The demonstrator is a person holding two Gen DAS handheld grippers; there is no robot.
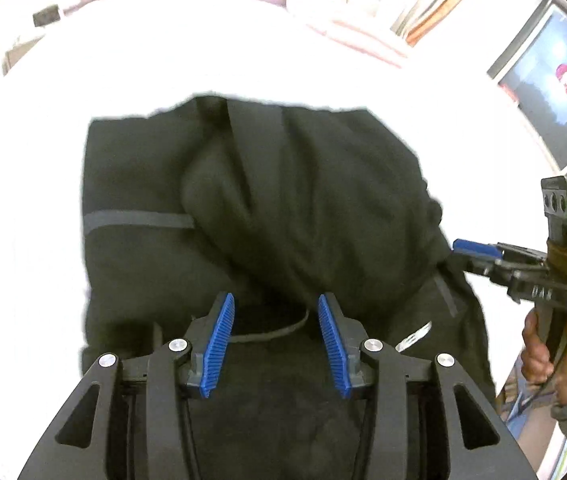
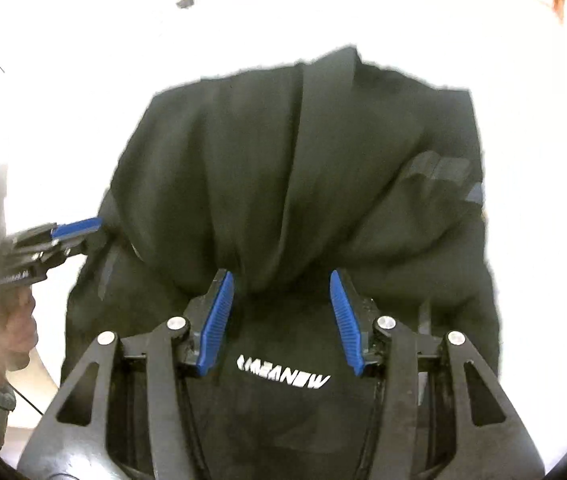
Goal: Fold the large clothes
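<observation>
A large black garment [image 1: 283,184] lies bunched on a bright white surface [image 1: 35,200]. A thick gathered fold runs down its middle to my left gripper [image 1: 275,298], whose blue pads stand apart and press on nothing. In the right wrist view the same garment [image 2: 303,160] narrows in pleats to the tips of my right gripper [image 2: 281,276], open over a flat layer with white lettering [image 2: 283,372]. Each gripper also shows in the other's view at the garment's edge: the right gripper [image 1: 459,249] and the left gripper [image 2: 93,226]. A grey stripe [image 1: 135,218] crosses the cloth.
The white surface surrounds the garment on all sides. A dark screen [image 1: 555,80] stands at the far right, a small dark object [image 1: 45,16] at the far back. A person's hand [image 1: 539,352] holds the right gripper's handle, another hand [image 2: 15,332] the left's.
</observation>
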